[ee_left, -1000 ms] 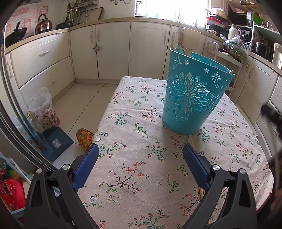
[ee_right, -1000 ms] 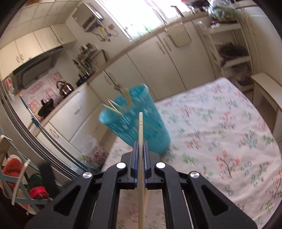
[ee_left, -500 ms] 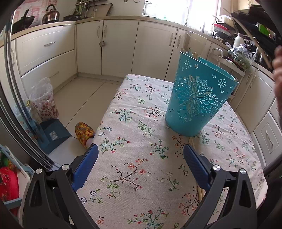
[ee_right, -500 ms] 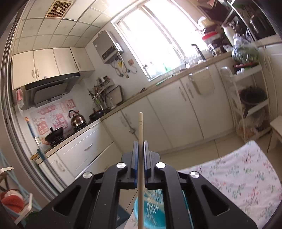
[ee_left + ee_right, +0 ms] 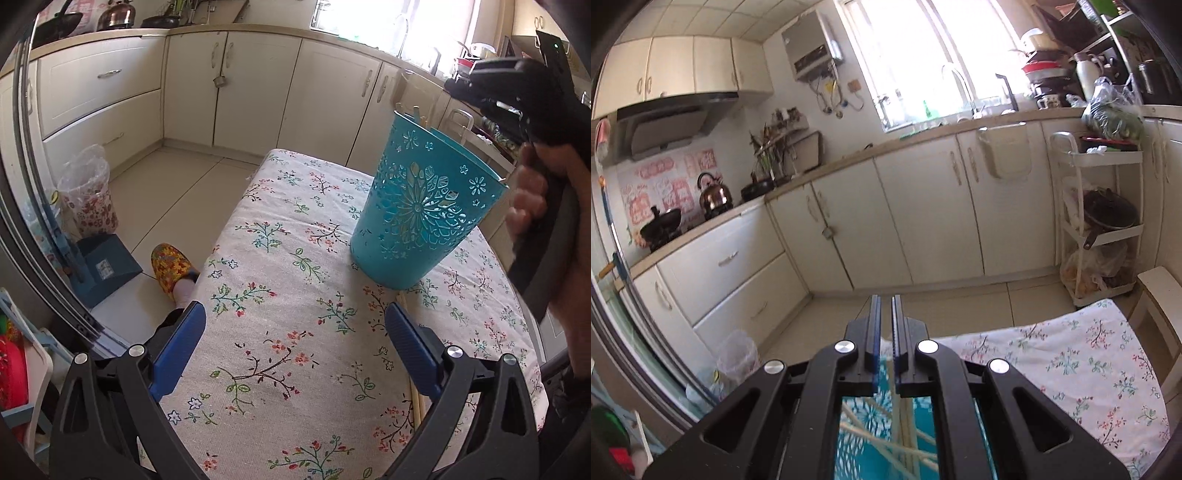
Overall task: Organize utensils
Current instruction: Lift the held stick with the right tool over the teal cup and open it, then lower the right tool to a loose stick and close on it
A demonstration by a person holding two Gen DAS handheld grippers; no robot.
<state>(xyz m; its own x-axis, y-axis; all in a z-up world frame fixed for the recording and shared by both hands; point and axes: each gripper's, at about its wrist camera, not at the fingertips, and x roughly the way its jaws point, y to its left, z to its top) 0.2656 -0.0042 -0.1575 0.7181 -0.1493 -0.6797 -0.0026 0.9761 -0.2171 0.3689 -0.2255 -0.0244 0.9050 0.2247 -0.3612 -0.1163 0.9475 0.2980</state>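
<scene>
1. Left wrist view: the left gripper (image 5: 293,345) hangs low over the table (image 5: 280,236) with its jaws spread wide and nothing between them, only the flowered cloth below.
2. A teal cut-out basket (image 5: 421,214) stands upright on the far right part of the table, with thin wooden sticks poking above its rim at the back.
3. More wooden chopsticks (image 5: 417,400) lie on the cloth just in front of the basket, running under the left gripper's right finger toward the near edge.
4. A person's right hand (image 5: 532,199) holds the right gripper's black handle up beside the basket, above its rim.
5. Right wrist view: the right gripper (image 5: 885,321) has its jaws nearly together with a thin empty slot between them; nothing is held.
6. Directly under that gripper lies the open basket (image 5: 919,417), with pale sticks (image 5: 886,435) crossed inside it.
</scene>
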